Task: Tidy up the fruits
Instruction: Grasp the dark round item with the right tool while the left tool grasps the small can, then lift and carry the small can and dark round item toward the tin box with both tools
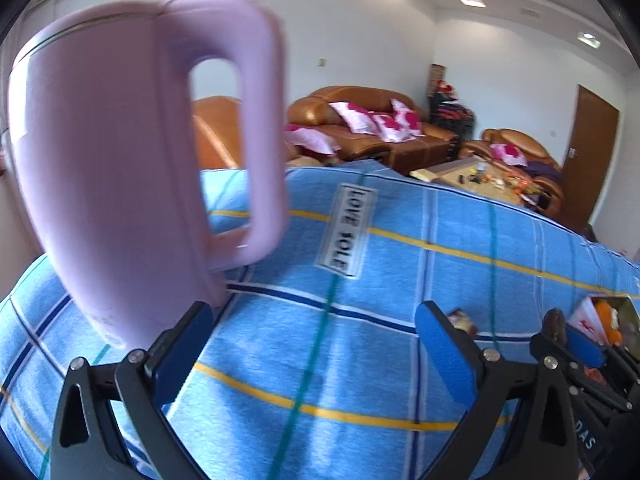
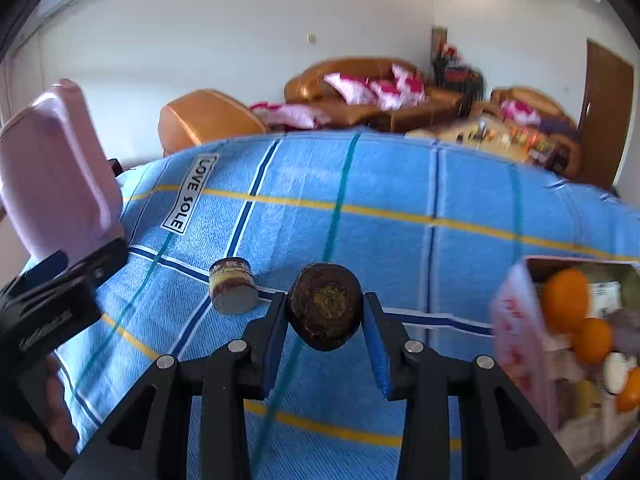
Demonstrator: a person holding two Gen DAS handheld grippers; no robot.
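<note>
I have the right tongs (image 2: 325, 334) clamped on a dark brown round fruit (image 2: 325, 310) above the table's blue plaid cloth (image 2: 400, 184). Left tongs (image 1: 316, 344) hang wide, beside the lilac mug (image 1: 120, 168). Next, I judge, carry it right into the fruit box (image 2: 516, 320).

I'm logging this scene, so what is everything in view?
mug: 1, lilac, beside the left tool's finger
dark brown fruit: 1, gripped in the right tool
small jar: 1, brown and cream, on its side on the cloth
box: 1, pink-white, at right, holding oranges and other items
checked cloth: 1, blue, covering the table
sofas: orange-brown, background
left tool: open
right tool: shut
</note>
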